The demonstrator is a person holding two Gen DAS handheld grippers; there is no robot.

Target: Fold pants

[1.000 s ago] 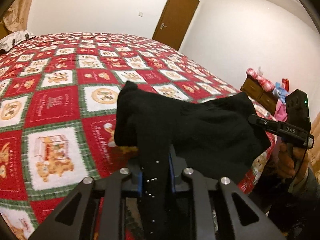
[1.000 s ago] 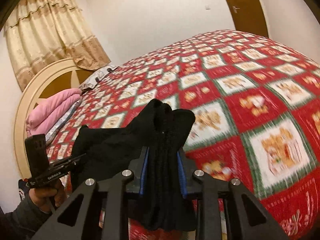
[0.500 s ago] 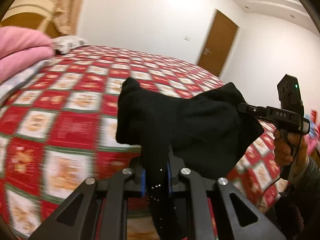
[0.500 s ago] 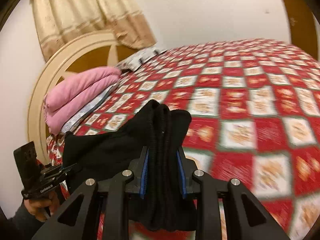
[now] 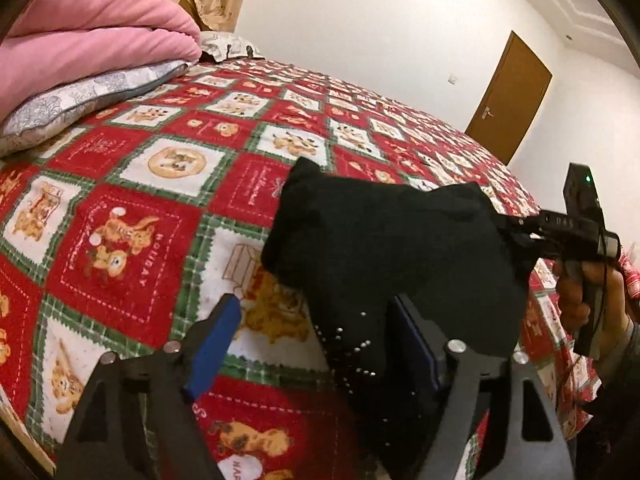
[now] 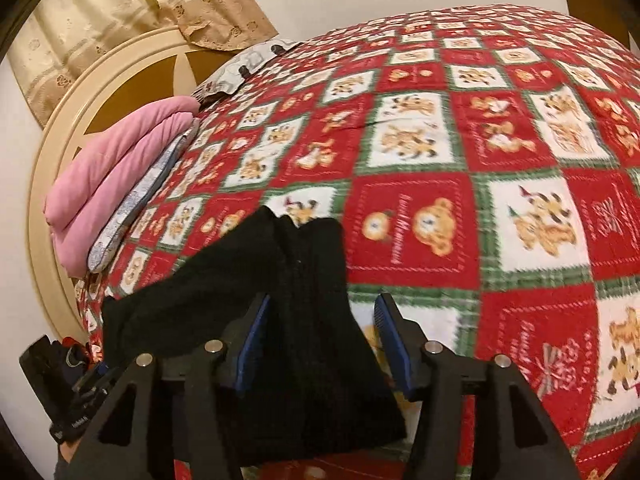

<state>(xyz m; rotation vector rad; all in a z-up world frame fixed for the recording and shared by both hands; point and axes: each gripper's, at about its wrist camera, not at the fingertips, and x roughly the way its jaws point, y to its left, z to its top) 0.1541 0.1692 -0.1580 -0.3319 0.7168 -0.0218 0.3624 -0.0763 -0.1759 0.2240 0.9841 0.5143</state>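
Pants [image 5: 384,248]: black, bunched, above the bed's [image 5: 132,216] near edge.
Left gripper [image 5: 316,344]: jaws just opened, cloth against one pad.
Right gripper [image 6: 320,340]: jaws just opened, cloth between, unclamped.
Around: pink blanket [image 5: 80,40], pillow [image 5: 80,100] at the head edge.

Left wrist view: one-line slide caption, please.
Left gripper, jaws just opened, releasing folded black pants over the Christmas quilt; right gripper at the far corner.

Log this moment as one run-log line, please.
step: release folded pants onto bedspread | left gripper: jaws just opening | right gripper: jaws just opening
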